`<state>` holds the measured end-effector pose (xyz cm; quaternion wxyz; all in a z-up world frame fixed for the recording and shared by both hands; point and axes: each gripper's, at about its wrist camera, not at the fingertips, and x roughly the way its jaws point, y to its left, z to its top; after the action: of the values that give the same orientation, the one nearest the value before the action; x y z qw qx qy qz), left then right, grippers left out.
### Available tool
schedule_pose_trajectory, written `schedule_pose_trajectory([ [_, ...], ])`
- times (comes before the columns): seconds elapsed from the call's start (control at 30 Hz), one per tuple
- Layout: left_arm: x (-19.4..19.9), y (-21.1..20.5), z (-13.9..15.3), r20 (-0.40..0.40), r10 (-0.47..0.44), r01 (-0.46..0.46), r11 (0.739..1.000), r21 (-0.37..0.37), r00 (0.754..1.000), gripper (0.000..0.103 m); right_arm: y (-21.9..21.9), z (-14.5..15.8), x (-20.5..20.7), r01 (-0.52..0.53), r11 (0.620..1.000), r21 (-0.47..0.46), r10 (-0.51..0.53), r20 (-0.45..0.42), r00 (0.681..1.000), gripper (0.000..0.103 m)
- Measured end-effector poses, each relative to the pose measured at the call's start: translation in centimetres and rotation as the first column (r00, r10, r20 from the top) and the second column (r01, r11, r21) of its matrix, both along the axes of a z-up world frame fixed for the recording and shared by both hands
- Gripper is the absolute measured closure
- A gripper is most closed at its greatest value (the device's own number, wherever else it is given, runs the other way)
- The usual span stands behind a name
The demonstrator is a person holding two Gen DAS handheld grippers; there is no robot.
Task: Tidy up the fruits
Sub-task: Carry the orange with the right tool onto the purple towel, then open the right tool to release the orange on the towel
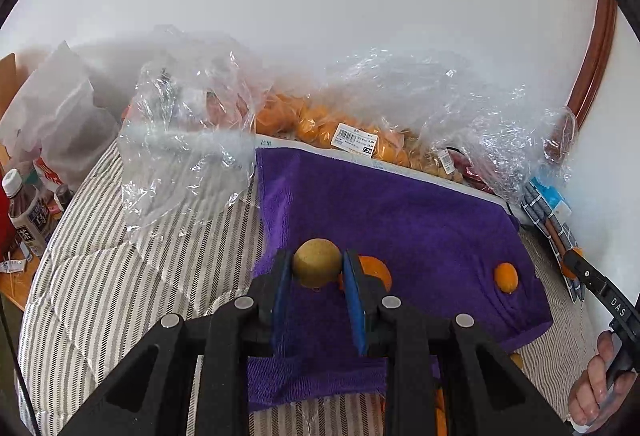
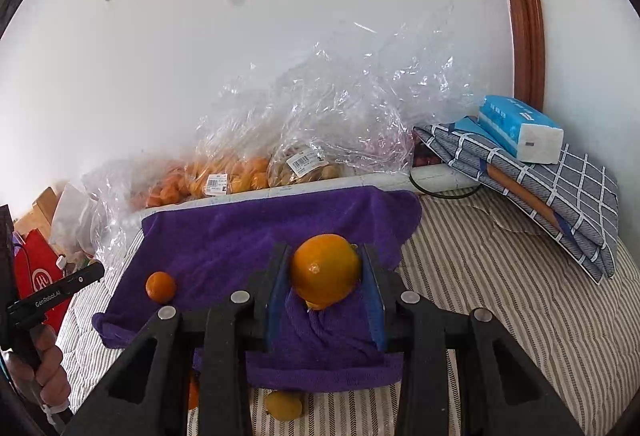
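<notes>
The left gripper is closed on a round yellow-brown fruit, which sits between its blue pads just above the purple towel. Just behind the right pad an orange lies on the towel, partly hidden. A small orange rests farther to the right on the same towel, well apart from the gripper.

The right gripper is clamped on a large orange, held over a bunched fold of the towel. Below it, near the lower edge of the towel, a yellow fruit lies on the striped bed cover. To the left, a small mandarin sits on the towel, apart from the gripper.

Behind the towel, along the white wall, stand clear plastic bags of oranges with price labels. To the right lies a folded checked cloth with a blue tissue pack on top. In the left wrist view, an empty clear bag lies on the striped cover, and a dark drink bottle stands at the far left.
</notes>
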<state>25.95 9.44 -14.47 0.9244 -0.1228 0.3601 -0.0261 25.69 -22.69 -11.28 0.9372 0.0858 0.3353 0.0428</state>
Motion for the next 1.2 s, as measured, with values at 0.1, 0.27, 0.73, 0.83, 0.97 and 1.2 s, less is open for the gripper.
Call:
schedule_pose_trajectory([
  [0.1, 0.6, -0.2, -1.1, -0.003, -0.002, 0.001, 1.000, -0.014, 1.000, 0.078, 0.0, -1.6, 1.1, -0.001, 1.000, -0.005, 0.001, -0.024, 1.000, 0.068],
  [0.27, 0.7, -0.2, -2.1, -0.004, -0.001, 0.001, 1.000, -0.028, 1.000, 0.078, -0.6, -4.0, 2.0, 0.005, 1.000, 0.004, -0.005, -0.066, 0.998, 0.068],
  [0.73, 1.1, -1.8, -3.1, -0.001, -0.017, 0.017, 0.999, 0.033, 1.000, 0.078, 0.2, -5.3, 2.3, 0.008, 0.999, -0.032, -0.011, -0.076, 0.997, 0.068],
  [0.83, 1.0, -1.9, -3.2, 0.009, -0.004, 0.004, 0.999, 0.044, 1.000, 0.078, 0.3, -5.6, 2.3, 0.008, 0.999, -0.036, -0.011, -0.086, 0.996, 0.068],
  [0.97, 1.0, -2.3, -3.2, 0.012, -0.004, 0.003, 0.997, 0.078, 1.000, 0.078, 0.4, -6.0, 2.2, 0.014, 0.999, -0.040, -0.018, -0.098, 0.995, 0.068],
  [1.2, 0.9, -2.3, -3.3, 0.015, 0.000, -0.001, 0.997, 0.072, 1.000, 0.078, 0.1, -6.1, 2.2, 0.028, 0.999, -0.038, -0.032, -0.100, 0.994, 0.068],
])
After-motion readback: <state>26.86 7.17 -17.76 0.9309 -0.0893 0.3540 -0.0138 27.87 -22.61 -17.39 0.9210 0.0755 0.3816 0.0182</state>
